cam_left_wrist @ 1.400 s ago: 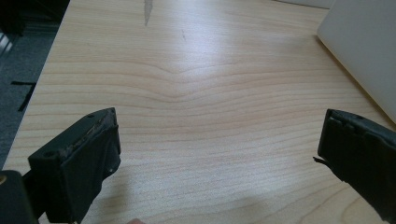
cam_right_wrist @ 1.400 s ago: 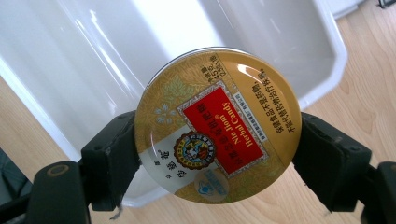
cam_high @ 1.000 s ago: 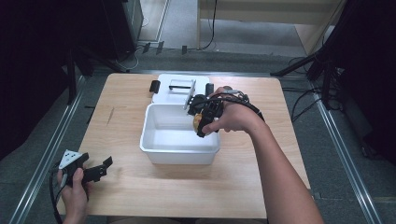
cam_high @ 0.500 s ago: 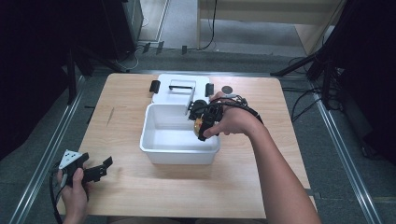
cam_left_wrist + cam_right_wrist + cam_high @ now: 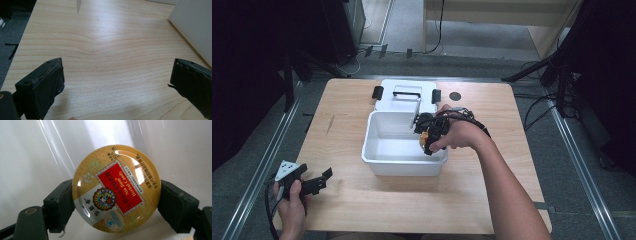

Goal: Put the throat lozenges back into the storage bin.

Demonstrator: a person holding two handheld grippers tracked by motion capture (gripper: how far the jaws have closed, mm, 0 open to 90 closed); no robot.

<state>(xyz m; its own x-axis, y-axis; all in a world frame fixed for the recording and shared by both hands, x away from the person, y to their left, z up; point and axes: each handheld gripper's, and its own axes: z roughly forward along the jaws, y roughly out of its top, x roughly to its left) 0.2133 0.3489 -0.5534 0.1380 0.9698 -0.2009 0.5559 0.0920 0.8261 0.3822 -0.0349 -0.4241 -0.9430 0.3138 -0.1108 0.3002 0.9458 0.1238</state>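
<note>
Light wood-grain worktop [image 5: 412, 200] on grey carpeted floor [image 5: 242, 165], metal rails along both sides, dark equipment at 10 and 2 o'clock, pale wooden furniture [image 5: 512, 15] at 12 o'clock, cables on floor.

Round gold candy tin [image 5: 115, 188], flat and shiny, with a red label and the words "Herbal Candy" upside down. Squeezed at its two sides between black jaws. Held inside the white plastic tub [image 5: 384, 159], near its right wall, lid face turned up toward the camera.

gold candy tin [image 5: 115, 188] with red label, white bin [image 5: 384, 131], black claws
</note>
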